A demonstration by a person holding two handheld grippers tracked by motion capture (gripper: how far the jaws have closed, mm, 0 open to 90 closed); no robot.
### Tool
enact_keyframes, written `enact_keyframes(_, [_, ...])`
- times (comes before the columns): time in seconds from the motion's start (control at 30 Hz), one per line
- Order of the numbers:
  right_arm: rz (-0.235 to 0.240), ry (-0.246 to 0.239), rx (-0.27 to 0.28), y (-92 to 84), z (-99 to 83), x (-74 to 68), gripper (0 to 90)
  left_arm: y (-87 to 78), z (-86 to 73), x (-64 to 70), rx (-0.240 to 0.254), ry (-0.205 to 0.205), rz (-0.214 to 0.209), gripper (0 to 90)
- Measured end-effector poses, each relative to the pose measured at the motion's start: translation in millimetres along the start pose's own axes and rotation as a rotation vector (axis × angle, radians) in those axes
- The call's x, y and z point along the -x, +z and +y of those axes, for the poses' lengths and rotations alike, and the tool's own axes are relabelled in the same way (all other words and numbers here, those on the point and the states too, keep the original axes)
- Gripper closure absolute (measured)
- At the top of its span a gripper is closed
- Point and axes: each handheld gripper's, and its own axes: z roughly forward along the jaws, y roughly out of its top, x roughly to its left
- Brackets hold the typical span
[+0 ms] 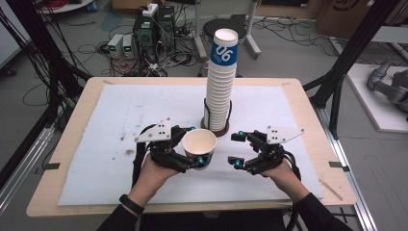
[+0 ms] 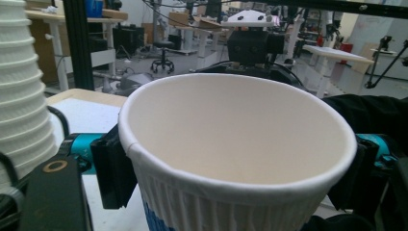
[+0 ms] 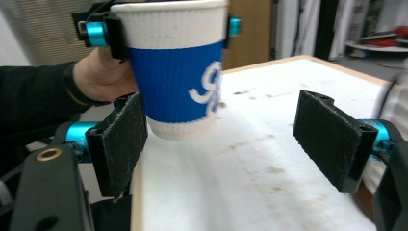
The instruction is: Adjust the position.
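Observation:
A single paper cup (image 1: 199,144), white inside with a blue ribbed sleeve, is held upright just in front of a tall stack of the same cups (image 1: 222,82). My left gripper (image 1: 196,147) is shut on it, a pad pressing each side just under the rim. In the left gripper view the cup (image 2: 231,144) is close up between the black pads (image 2: 113,168). My right gripper (image 1: 235,149) stands open a short way right of the cup, with nothing between its jaws. In the right gripper view the cup (image 3: 175,72) sits beyond my open right gripper (image 3: 231,139).
A white mat (image 1: 144,110) covers most of the wooden table (image 1: 298,96). The stack stands in a dark round holder (image 1: 219,129) at the mat's middle. Computers and cables lie on the floor behind the table, and black frame posts stand at both sides.

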Motion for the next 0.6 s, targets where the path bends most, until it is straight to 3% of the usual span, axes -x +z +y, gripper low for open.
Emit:
enact_keyframes(0.33, [-0.111,-0.006,0.018,-26.4,-0.8,12.3,19.5,-1.6,1.1,-6.4,-0.006,0.01,0.008,21.2])
enact_keyframes(0.6, [-0.141,-0.006,0.018,-32.6,-2.4,13.5,19.5,5.3,1.5,-6.0,-0.011,0.013,-0.003,21.2])
